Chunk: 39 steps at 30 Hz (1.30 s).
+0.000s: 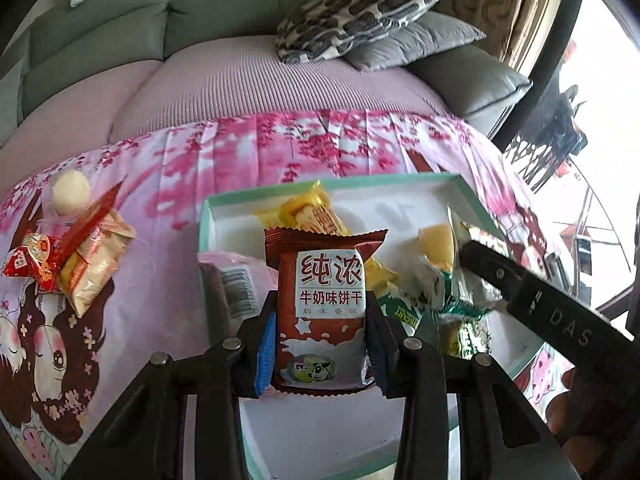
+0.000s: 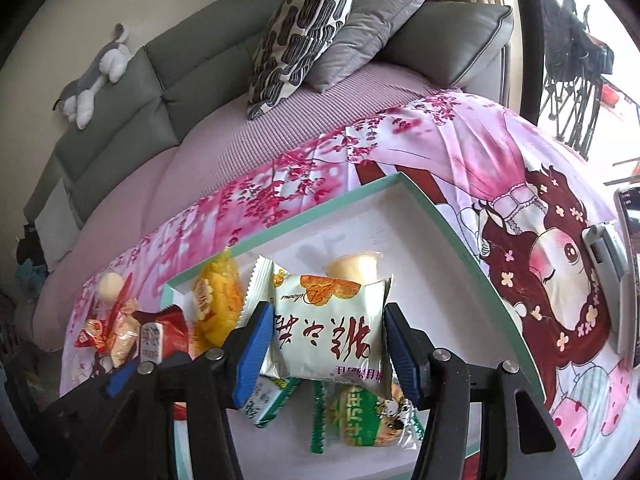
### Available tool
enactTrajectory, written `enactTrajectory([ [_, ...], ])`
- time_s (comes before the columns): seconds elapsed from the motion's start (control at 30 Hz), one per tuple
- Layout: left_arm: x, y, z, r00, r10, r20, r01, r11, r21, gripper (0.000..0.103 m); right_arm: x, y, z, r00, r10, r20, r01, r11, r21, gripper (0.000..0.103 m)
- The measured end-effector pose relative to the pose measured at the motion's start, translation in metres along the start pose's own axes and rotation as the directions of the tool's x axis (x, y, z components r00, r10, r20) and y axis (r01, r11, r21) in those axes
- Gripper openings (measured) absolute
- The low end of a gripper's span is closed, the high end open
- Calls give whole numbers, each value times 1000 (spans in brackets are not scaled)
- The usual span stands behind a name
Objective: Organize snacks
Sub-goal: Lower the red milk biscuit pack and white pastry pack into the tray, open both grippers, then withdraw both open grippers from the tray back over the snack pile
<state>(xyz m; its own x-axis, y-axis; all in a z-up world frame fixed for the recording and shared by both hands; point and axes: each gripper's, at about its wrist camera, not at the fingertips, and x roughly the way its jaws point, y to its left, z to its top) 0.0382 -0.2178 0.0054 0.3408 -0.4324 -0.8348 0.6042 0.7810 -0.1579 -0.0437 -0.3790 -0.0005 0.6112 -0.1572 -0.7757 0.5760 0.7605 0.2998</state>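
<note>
Biscuit packet (image 1: 322,312) clamped in left gripper (image 1: 322,320), above tray (image 1: 400,184)

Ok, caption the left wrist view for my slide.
Left gripper grips a brown milk-biscuit packet above the teal-rimmed box of snacks.

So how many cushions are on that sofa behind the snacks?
2: a black-and-white patterned cushion leaning against a plain grey cushion, both at the sofa's right end by the armrest. Others may lie out of view.

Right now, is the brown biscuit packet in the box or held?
Held: the left gripper clamps the brown biscuit packet above the box.
</note>
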Motion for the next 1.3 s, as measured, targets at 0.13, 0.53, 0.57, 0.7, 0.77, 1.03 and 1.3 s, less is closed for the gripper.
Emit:
enactTrajectory([
  [0.13,7,-1,-2,1000,10,-20,-10,1000,2,41,2,0,0,1000,-5,1,5,1000,-5,60],
  [0.53,-7,4,3,1000,0,10,0,1000,-11,56,4,11,0,1000,-11,-1,11,998,-67,72],
  [0.57,-8,6,4,1000,2,14,-2,1000,-18,57,4,13,-1,1000,-16,0,15,997,-77,75],
  [0.7,-11,22,5,999,28,21,-26,997,-75,66,6,18,-2,1000,-19,0,18,995,-99,83],
  [0.77,-11,33,5,999,49,21,-46,992,-114,69,6,21,-2,1000,-14,-1,14,994,-108,83],
  [1.03,-13,76,2,984,174,28,-163,959,-232,87,8,36,-6,1000,5,-7,-6,988,-155,103],
  [1.3,-17,92,0,970,237,53,-216,940,-264,95,7,55,-11,1000,21,4,-20,978,-210,103],
])
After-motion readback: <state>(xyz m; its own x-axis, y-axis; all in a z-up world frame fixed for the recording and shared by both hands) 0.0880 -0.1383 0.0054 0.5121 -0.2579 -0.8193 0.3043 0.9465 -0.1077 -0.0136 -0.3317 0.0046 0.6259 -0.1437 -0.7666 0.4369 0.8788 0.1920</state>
